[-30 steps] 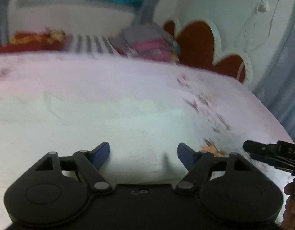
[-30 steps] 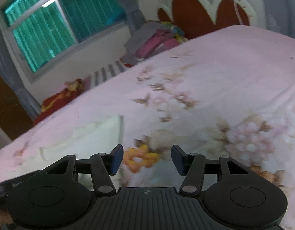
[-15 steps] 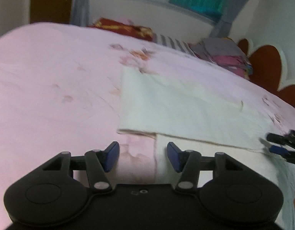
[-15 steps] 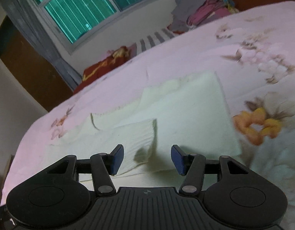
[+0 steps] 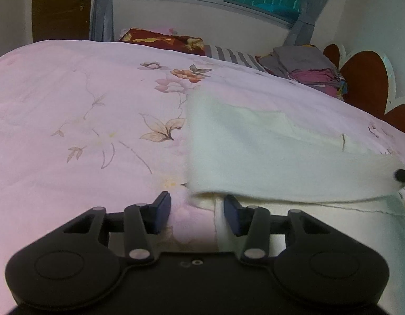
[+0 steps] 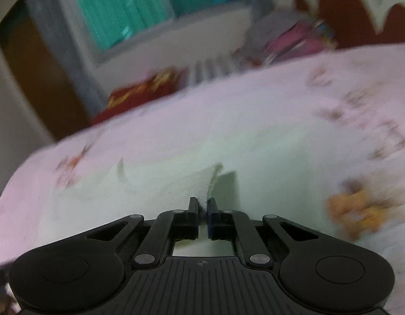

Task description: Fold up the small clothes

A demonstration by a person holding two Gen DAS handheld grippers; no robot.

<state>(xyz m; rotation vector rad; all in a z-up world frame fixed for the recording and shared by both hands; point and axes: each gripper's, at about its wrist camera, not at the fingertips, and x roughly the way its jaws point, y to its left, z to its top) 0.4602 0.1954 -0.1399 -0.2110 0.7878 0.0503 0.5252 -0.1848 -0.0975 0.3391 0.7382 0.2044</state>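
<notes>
Right wrist view: a raised edge of the soft, limp cream knitted garment [image 6: 176, 173], spread on the pink floral bedspread [image 6: 228, 99], is pinched by the right gripper [image 6: 201, 211]. The left gripper [image 5: 197, 211] is closing around the corner hem, the likely hold.

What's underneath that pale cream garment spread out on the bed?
The pale cream knitted garment lies on a pink floral bedsheet, which shows all around it. Its folded top layer covers more cream fabric; whatever else lies beneath is hidden.
</notes>
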